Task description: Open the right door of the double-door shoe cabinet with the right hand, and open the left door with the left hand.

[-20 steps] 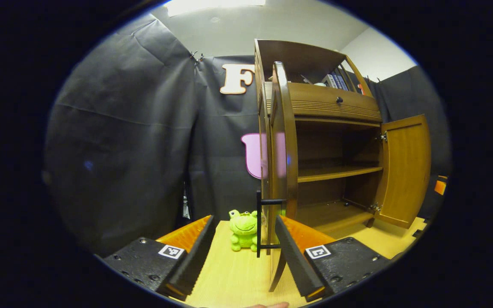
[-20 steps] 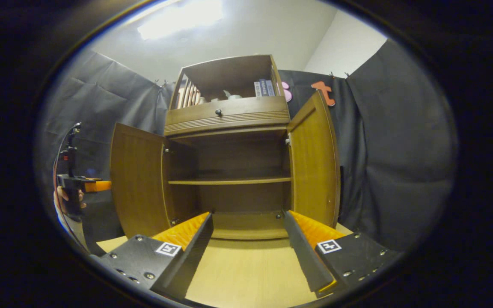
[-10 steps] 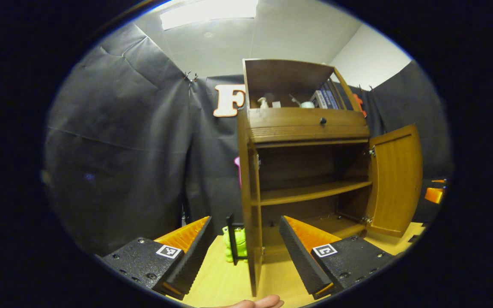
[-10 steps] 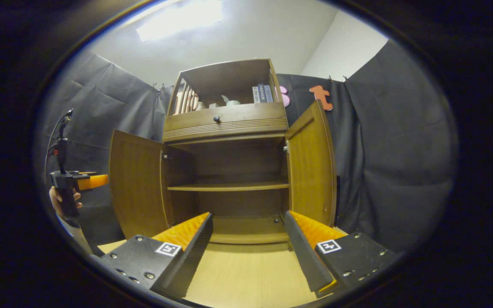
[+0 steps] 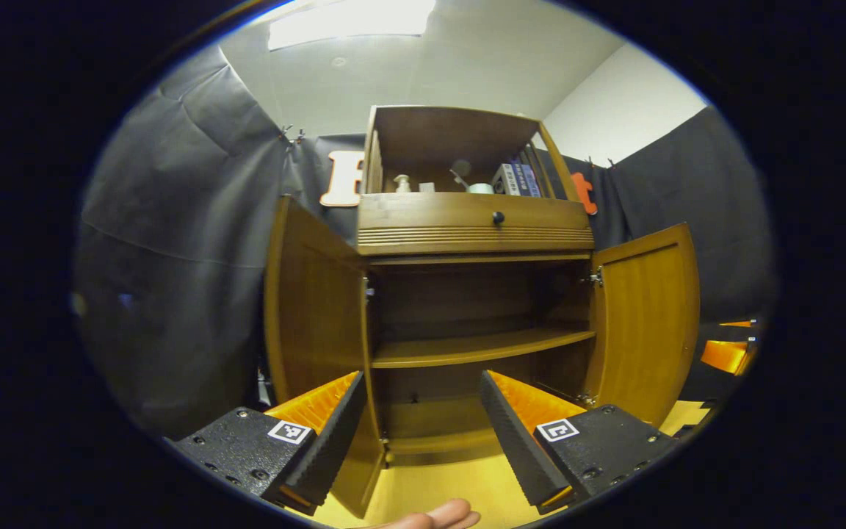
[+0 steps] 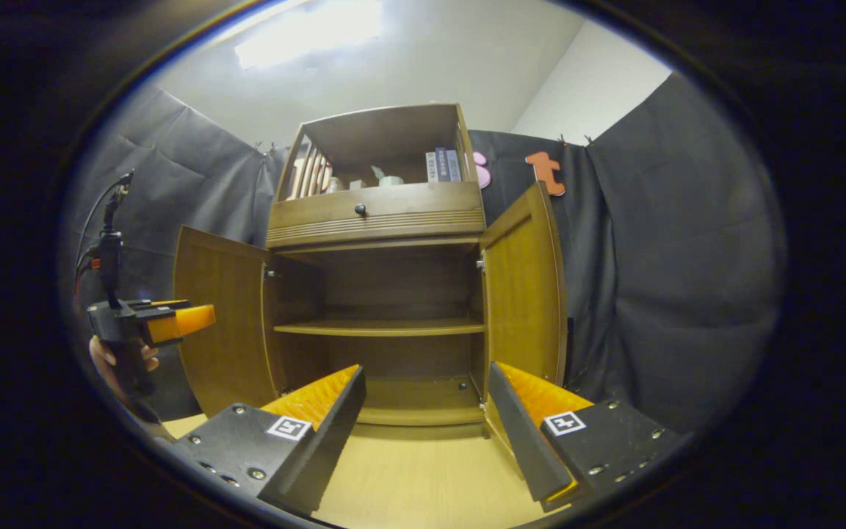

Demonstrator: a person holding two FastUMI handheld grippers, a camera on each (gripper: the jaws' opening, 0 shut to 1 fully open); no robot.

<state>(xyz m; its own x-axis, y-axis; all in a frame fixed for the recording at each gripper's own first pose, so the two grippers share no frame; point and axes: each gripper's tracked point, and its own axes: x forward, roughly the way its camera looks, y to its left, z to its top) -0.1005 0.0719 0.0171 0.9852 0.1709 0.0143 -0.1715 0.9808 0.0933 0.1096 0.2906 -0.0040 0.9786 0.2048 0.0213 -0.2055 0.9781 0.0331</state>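
Observation:
The wooden shoe cabinet (image 5: 474, 228) stands with both doors swung wide. In the left gripper view its left door (image 5: 313, 308) angles out beside my left finger, and its right door (image 5: 643, 316) hangs out on the far side. My left gripper (image 5: 419, 376) is open, holding nothing, and faces the bare inner shelf (image 5: 482, 345). In the right gripper view my right gripper (image 6: 425, 367) is also open, in front of the cabinet (image 6: 379, 213), between the left door (image 6: 221, 316) and the right door (image 6: 522, 294). The left gripper (image 6: 195, 320) shows off to the left, held in a hand.
The cabinet stands on a pale wooden tabletop (image 6: 423, 477). Above the doors is a drawer with a dark knob (image 5: 498, 217), and an open top shelf holds books (image 5: 515, 178) and small bottles. A fingertip (image 5: 441, 516) shows at the bottom edge. The right gripper (image 5: 724, 354) sits past the right door.
My left gripper has come off the left door's edge and handle and swung round to face the cabinet's inside; that door now stands wide. The right gripper has drifted slightly.

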